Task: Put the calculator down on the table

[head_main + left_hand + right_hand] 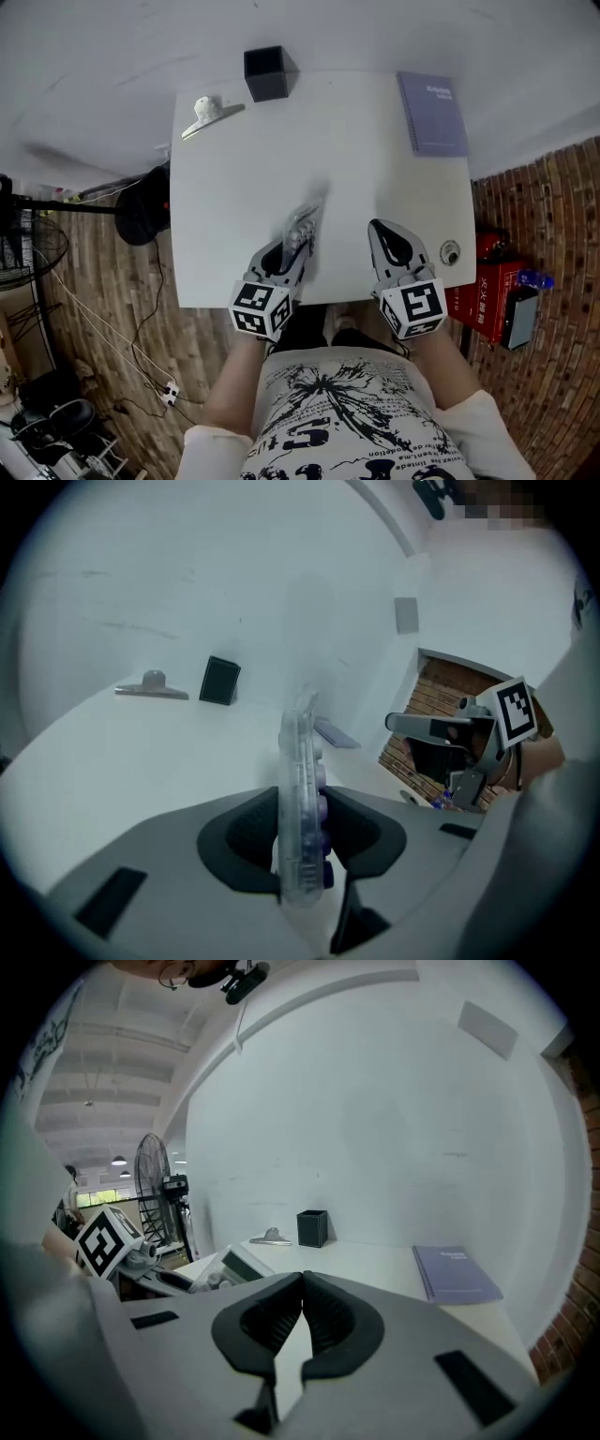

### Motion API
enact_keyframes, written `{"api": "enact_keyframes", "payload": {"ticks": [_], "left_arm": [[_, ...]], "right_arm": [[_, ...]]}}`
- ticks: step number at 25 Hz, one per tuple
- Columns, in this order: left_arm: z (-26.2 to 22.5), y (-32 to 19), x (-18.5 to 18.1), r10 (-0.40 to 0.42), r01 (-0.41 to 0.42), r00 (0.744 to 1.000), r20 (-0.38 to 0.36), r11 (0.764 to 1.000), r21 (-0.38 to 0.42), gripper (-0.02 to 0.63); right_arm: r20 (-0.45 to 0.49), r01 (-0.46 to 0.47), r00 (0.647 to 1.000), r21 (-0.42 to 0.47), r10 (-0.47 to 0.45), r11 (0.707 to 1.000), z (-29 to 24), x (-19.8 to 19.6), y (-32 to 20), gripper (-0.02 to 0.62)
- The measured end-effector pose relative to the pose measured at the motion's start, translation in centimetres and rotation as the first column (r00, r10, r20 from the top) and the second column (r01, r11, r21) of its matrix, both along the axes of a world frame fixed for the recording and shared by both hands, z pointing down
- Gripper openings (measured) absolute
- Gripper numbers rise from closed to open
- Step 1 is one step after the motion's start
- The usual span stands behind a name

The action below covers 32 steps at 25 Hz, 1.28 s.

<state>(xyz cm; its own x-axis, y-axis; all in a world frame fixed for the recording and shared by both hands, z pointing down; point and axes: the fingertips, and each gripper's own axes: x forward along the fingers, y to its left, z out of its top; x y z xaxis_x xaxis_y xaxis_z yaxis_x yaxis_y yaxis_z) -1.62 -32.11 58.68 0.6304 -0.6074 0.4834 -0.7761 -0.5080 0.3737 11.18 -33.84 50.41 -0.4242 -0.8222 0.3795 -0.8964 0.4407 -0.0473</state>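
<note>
Nearest to the person, the left gripper (298, 246) pinches a clear plastic calculator with purple keys (302, 799) between its two dark pads. The calculator stands on its edge, over the near part of the white rectangular table (234, 187); whether it touches the table top cannot be told. Near it, the right gripper (302, 1283) has its fingers pressed together with nothing between them, also over the near edge. Close to the right edge of the table sits a small round metal ring (450, 252). At the far side are a silver metal clip (211, 114), a black square holder (267, 73) and a purple spiral notebook (432, 112).
</note>
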Motion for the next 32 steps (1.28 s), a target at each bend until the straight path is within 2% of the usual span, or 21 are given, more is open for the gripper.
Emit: {"api": "enact_keyframes", "payload": {"ticks": [7,10,15,20,25,29,32], "left_arm": [[0.9,-1.1,0.9,0.017,-0.018,1.0,-0.011,0.999,-0.05,0.144],[1.2,-1.8,0.7,-0.014,0.013,1.0,-0.02,0.997,-0.073,0.148],[2.2,-2.7,-0.4,-0.074,0.074,0.997,0.007,0.987,-0.14,0.163],[2.3,-2.6,-0.6,-0.085,0.087,0.996,0.016,0.986,-0.143,0.167],[3.3,-2.7,-1.9,-0.085,0.1,0.989,0.119,0.987,-0.125,0.198],[4.0,-2.2,-2.3,-0.091,0.106,0.991,0.098,0.982,-0.158,0.211],[4.3,-2.2,-2.9,-0.104,0.121,0.987,0.125,0.982,-0.144,0.218]], "right_arm": [[0.008,0.001,1.0,-0.032,-0.001,0.999,1.4,-0.3,-0.9,0.014],[0.009,0.001,1.0,-0.042,0.0,0.999,1.8,-0.4,-1.2,0.014],[0.012,-0.003,1.0,-0.056,0.004,0.998,2.2,-0.4,-1.5,0.014],[0.013,-0.001,1.0,-0.068,0.002,0.998,2.6,-0.5,-1.4,0.014],[0.013,0.007,1.0,-0.08,-0.006,0.997,3.1,-0.8,-1.4,0.014],[0.009,0.015,1.0,-0.087,-0.014,0.996,3.4,-1.2,-1.4,0.014],[0.006,0.016,1.0,-0.089,-0.015,0.996,3.4,-1.4,-1.3,0.014]]}}
